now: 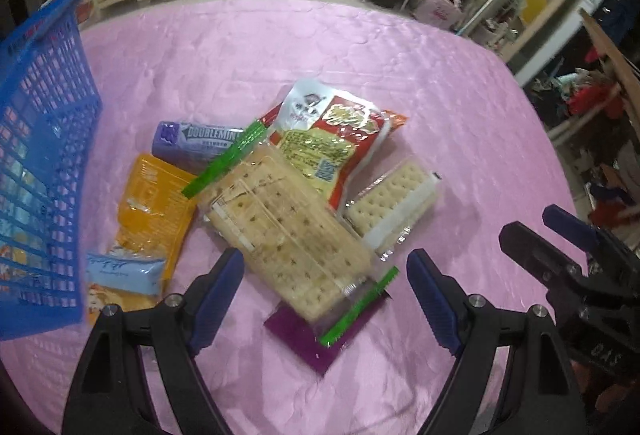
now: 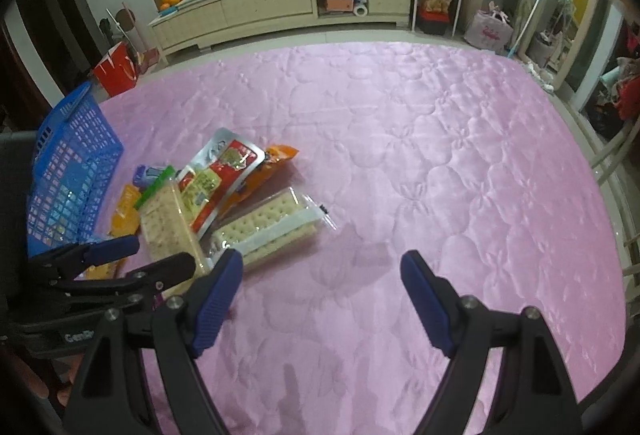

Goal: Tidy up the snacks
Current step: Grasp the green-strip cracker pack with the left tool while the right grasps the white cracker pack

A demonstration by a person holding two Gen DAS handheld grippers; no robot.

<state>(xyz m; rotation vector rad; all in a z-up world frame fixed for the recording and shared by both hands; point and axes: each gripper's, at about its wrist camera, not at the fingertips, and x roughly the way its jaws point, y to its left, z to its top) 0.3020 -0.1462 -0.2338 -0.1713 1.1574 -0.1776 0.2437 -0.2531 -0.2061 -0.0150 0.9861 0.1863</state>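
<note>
**Pink quilt still holds the whole pile: sorting barely begun**

Pink quilted bedspread [image 2: 400, 155] carries the snacks in one loose heap, just beside the blue mesh basket [image 1: 44, 155], which stands at the heap's left in both views. Whether anything already lies in the basket I cannot tell; its wall shows only blurred patches through the mesh.

On top of the heap lies the long cracker pack with green end seals [image 1: 288, 227]. Under its near end sits a purple flat packet [image 1: 320, 339]. Beside it, to the right, is the clear-wrapped sandwich cracker pack [image 1: 394, 207]; behind them the red and white pouch [image 1: 332, 139] and the Doublemint pack [image 1: 196, 145]. To the left lie the orange packet [image 1: 154, 195] and a small pale blue sachet [image 1: 124, 271] touching it.

The left tongs [image 1: 324, 299] are spread wide and hang over the near end of the long cracker pack, pinching nothing. The right tongs [image 2: 320, 295] are likewise spread and empty, over bare quilt to the right of the heap.

Judging from this, every visible snack remains outside the basket; the first pick looks imminent, and nearly all of the work is left.
</note>
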